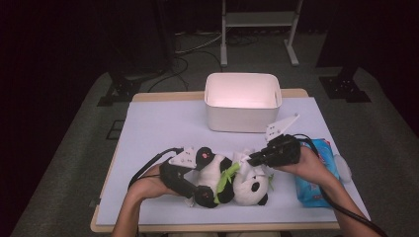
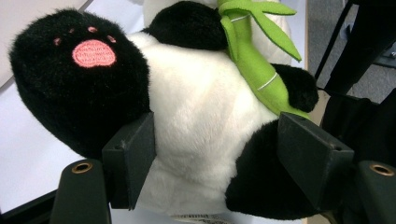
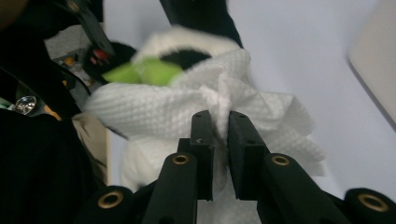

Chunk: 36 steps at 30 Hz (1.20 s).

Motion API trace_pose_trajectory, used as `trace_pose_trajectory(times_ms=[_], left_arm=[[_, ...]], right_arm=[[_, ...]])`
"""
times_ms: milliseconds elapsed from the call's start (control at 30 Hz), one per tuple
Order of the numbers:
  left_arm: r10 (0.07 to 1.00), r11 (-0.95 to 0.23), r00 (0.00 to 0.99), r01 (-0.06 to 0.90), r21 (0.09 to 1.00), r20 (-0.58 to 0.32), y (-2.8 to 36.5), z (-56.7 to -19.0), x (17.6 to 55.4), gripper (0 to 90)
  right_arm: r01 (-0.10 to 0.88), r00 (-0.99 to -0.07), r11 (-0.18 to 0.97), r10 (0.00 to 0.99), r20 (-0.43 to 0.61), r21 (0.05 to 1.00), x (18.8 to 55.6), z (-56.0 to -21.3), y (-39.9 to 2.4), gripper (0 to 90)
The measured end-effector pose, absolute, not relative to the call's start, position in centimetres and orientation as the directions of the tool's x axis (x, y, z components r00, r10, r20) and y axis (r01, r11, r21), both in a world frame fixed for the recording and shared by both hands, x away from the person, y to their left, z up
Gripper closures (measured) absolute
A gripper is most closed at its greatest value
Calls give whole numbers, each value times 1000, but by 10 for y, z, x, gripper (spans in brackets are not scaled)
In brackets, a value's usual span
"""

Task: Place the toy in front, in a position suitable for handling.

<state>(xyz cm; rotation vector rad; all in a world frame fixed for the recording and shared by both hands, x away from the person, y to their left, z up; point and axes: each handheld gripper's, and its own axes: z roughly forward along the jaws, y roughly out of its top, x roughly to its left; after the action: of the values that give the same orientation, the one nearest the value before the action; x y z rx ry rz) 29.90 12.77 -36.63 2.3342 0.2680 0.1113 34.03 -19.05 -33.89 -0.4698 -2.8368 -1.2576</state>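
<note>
On the mat, your left gripper (image 2: 215,158) clamps the panda (image 2: 201,116); your right gripper (image 3: 220,122) pinches the tissue (image 3: 187,107) — tug hard and it tears or slips free.

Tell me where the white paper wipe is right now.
In the high view, the white paper wipe lies on the panda plush's head, front centre of the table, pinched by the right gripper, with the blue wipes pack to its right.
</note>
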Motion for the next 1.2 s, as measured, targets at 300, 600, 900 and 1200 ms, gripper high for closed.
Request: trace_pose_trajectory(times_ms=[300,600,900,1200], left_arm=[[190,-699,981,115,706,29,127,-361,298,281],[209,-692,972,67,719,110,137,-352,312,276],[198,-651,979,101,752,40,134,-371,327,377],[164,-700,982,48,713,94,122,-365,318,383]], right_arm=[[201,-977,738,199,77,645,333,-340,-152,804],[195,-977,738,204,62,646,329,-342,-167,804],[213,-972,706,222,76,676,328,-342,-181,805],[187,-978,690,200,64,699,333,-328,-164,822]])
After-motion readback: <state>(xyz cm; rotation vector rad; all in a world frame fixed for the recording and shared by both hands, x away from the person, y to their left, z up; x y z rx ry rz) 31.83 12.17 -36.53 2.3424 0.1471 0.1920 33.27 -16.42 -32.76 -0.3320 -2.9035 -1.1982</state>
